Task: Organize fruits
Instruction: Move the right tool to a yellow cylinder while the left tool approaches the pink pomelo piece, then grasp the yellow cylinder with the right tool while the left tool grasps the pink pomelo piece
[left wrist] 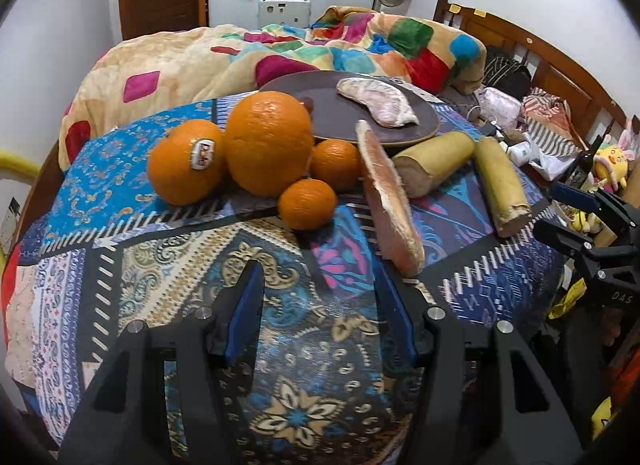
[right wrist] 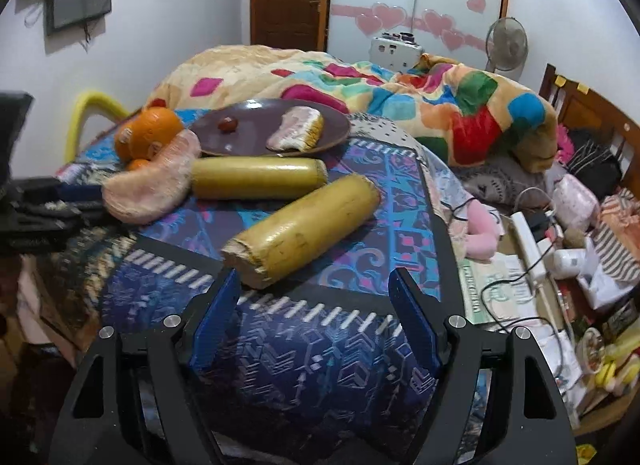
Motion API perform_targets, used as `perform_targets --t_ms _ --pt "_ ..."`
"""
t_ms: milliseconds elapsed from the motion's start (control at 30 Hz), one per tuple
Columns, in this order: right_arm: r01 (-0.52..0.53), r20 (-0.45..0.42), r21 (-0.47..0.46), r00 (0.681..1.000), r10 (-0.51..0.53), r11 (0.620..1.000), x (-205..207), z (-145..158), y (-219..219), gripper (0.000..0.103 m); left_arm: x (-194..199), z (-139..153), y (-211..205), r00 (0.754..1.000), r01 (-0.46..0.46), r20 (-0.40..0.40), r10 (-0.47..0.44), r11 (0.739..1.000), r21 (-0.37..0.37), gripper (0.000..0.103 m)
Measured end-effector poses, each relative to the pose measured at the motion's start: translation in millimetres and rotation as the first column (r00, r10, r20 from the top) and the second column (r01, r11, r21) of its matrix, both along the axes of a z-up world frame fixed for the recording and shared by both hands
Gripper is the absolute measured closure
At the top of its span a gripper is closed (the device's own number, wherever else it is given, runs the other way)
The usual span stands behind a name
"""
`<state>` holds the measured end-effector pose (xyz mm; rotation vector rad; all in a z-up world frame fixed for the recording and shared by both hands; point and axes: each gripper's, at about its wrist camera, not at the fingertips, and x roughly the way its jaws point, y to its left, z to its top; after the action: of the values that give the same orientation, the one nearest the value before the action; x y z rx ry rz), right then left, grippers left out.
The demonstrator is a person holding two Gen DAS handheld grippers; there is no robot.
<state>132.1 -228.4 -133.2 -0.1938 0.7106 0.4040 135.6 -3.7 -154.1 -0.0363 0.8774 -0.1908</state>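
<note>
Several oranges (left wrist: 268,141) lie on the patterned cloth, one with a sticker (left wrist: 186,161). A pink pomelo wedge (left wrist: 390,201) stands on edge just beyond my left gripper (left wrist: 318,289), which is open and empty. A brown plate (left wrist: 332,113) behind holds another pomelo wedge (left wrist: 378,101) and a small red fruit (right wrist: 227,123). Two yellow sugarcane pieces (right wrist: 304,225) (right wrist: 258,177) lie to the right. My right gripper (right wrist: 314,295) is open and empty, just short of the nearer cane piece's cut end. It also shows in the left wrist view (left wrist: 588,217).
A colourful blanket (left wrist: 280,53) is heaped behind the plate. Cables, a power strip (right wrist: 528,241), papers and soft toys clutter the right side. A wooden headboard (left wrist: 560,61) stands at far right. A fan (right wrist: 506,41) and door are at the back.
</note>
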Motion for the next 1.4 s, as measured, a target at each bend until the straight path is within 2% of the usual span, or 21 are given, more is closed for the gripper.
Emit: perform_targets --t_ms 133,300,500,733,833,900,1000,1033,1167,1300,1400 --pt "0.0 0.025 0.014 1.0 -0.001 1.0 0.4 3.3 12.1 0.029 -1.2 -0.7 -5.3 1.0 0.005 0.005 -0.005 1.0 0.008 0.045" --pt "0.031 0.016 0.003 0.999 -0.031 1.0 16.2 -8.6 30.6 0.029 -4.4 -0.1 -11.3 1.0 0.029 0.003 -0.029 1.0 0.003 0.045" --pt "0.057 -0.012 0.047 0.998 -0.057 0.997 24.4 -17.4 23.1 0.03 -5.7 1.4 -22.0 0.998 0.067 -0.001 -0.067 0.998 -0.013 0.045" --pt "0.04 0.006 0.04 0.999 -0.041 0.998 13.5 -15.7 15.7 0.053 9.6 0.4 -32.4 0.998 0.065 -0.001 -0.065 0.998 -0.013 0.045" --pt "0.048 0.006 0.045 0.999 -0.049 0.998 9.7 -15.2 7.9 0.057 16.7 0.4 -33.8 0.998 0.06 -0.007 -0.06 0.998 -0.032 0.045" --pt "0.056 0.011 0.039 0.998 -0.057 0.998 8.8 -14.7 5.1 0.057 18.9 0.7 -34.3 0.998 0.058 -0.007 -0.058 0.997 -0.047 0.048" --pt "0.054 -0.003 0.031 0.999 -0.053 0.998 12.6 -16.8 5.6 0.057 21.5 0.7 -34.7 0.999 0.041 -0.01 -0.041 0.998 -0.054 0.065" --pt "0.05 -0.011 0.034 0.999 -0.05 0.998 14.8 -17.7 5.7 0.06 22.0 0.5 -34.6 0.999 0.037 -0.01 -0.037 0.998 -0.056 0.074" --pt "0.063 -0.016 0.035 0.998 -0.063 0.997 16.8 -20.0 3.4 0.063 17.7 0.8 -33.6 0.999 0.033 -0.01 -0.034 0.997 -0.074 0.078" --pt "0.079 -0.01 0.027 0.997 -0.079 0.997 11.0 -19.0 -8.0 0.069 6.6 1.9 -30.8 0.999 0.032 -0.014 -0.033 0.997 -0.072 0.078" --pt "0.074 -0.03 0.048 0.997 -0.073 0.996 7.0 -17.7 -20.2 0.069 -6.6 3.1 -26.8 0.999 0.032 -0.023 -0.034 0.996 -0.077 0.078"
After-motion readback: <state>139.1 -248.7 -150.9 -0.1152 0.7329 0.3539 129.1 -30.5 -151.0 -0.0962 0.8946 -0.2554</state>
